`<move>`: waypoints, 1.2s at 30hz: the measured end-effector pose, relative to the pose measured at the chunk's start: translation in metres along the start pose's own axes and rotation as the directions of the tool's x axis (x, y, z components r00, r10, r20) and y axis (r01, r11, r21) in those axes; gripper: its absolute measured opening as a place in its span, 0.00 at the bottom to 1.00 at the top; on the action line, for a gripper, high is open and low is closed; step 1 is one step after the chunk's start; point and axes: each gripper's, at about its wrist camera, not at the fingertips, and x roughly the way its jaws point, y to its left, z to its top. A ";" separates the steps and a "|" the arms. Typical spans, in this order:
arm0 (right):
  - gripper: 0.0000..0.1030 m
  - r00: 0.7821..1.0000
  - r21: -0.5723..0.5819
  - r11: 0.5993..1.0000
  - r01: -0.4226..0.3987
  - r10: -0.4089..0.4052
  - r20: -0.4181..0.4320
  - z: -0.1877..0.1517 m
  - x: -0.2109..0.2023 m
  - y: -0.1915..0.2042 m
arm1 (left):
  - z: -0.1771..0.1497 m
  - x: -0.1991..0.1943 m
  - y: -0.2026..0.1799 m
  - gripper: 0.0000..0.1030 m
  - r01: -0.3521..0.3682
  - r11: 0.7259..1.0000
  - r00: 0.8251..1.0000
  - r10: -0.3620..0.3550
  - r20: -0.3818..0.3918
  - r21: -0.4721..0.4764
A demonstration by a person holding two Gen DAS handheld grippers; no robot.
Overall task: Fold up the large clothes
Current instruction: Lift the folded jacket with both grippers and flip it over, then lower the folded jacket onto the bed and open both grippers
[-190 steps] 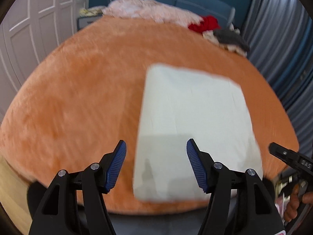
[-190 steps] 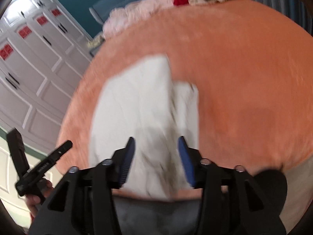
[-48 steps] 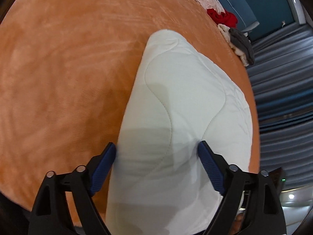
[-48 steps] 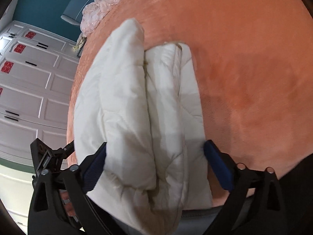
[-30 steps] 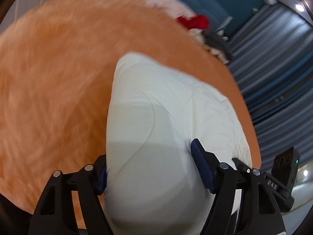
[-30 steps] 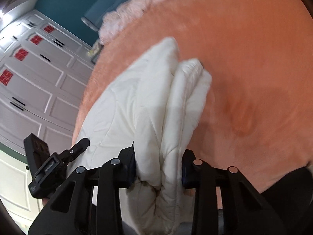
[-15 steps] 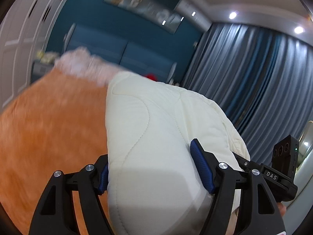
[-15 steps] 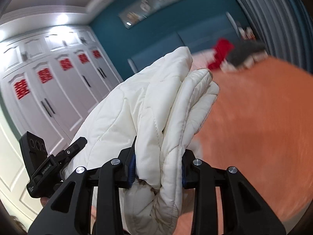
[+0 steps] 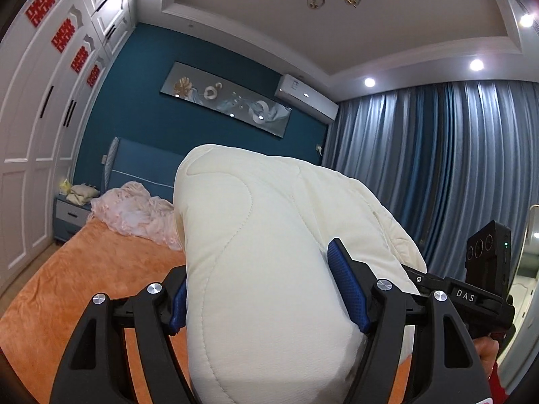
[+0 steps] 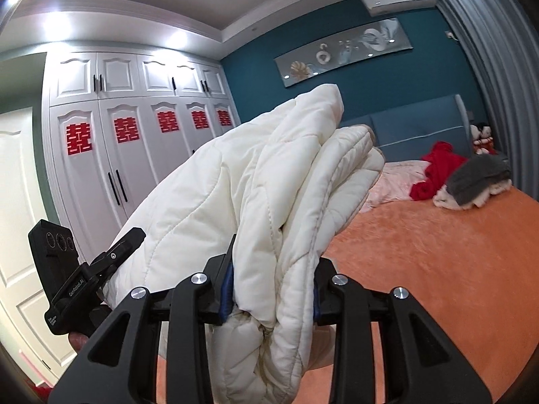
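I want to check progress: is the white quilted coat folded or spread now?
Folded. The white quilted coat forms a thick bundle of stacked layers, clamped by the right gripper and left gripper.

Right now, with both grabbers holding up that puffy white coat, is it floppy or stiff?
Probably soft but springy: the white coat bulges around the right gripper yet juts out past it without drooping. It likely squashes easily, since the left gripper dents its padding. Probably light for its size, being puffy.

from the left wrist we look level across the bed [image 9: 84,276] toward the headboard wall; from the right, likewise. both sit tight against the folded coat [image 9: 269,252], sharing bed and wall painting [image 10: 343,52].
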 end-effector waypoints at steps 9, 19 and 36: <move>0.31 0.993 0.023 1.000 -0.021 0.023 -0.116 -0.045 0.131 -0.037 | -0.050 0.073 0.123 0.67 -0.041 0.995 0.993 0.030 -0.112 -0.094; 0.31 0.942 0.151 0.986 0.071 -0.017 -0.335 -0.176 0.239 -0.108 | -0.188 0.142 0.231 0.67 -0.145 0.965 0.930 0.057 -0.364 -0.220; 0.67 0.854 0.333 0.911 0.243 -0.038 -0.519 -0.298 0.219 -0.136 | -0.305 0.080 0.264 0.74 -0.330 0.921 0.785 0.147 -0.602 -0.206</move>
